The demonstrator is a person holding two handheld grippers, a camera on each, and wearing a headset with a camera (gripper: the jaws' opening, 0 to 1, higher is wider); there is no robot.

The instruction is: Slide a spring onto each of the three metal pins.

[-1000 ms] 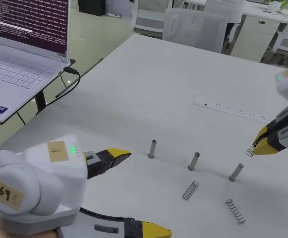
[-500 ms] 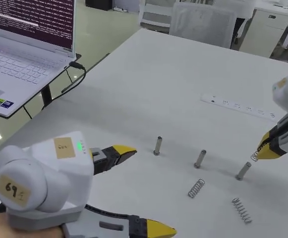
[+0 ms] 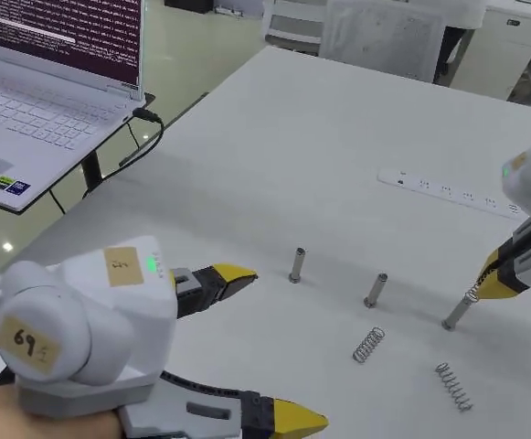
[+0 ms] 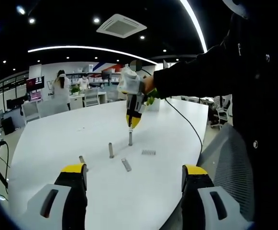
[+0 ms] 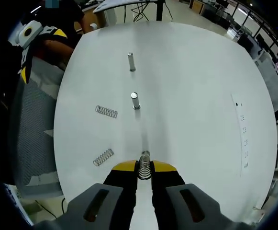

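Steel spring and rightmost pin now meet. Over the last second the right gripper has come down from above and beside the pin, so the spring's lower end now sits at the pin's top. In the right gripper view the jaws are clamped on the spring, which points along them onto the pin head. This looks like the first of three threadings just starting, with none finished.

The middle pin and left pin stand bare. One loose spring lies on the white table just in front of the middle pin. A second loose spring lies in front of the rightmost pin. The left gripper hangs wide open and empty, well apart from the pins, much as before.

Whether the coil has slipped over the pin's tip or merely rests on it cannot be told. The jaws cover most of the spring, and in the head view the joint is tiny. That view's right edge also cuts off the right gripper's body.
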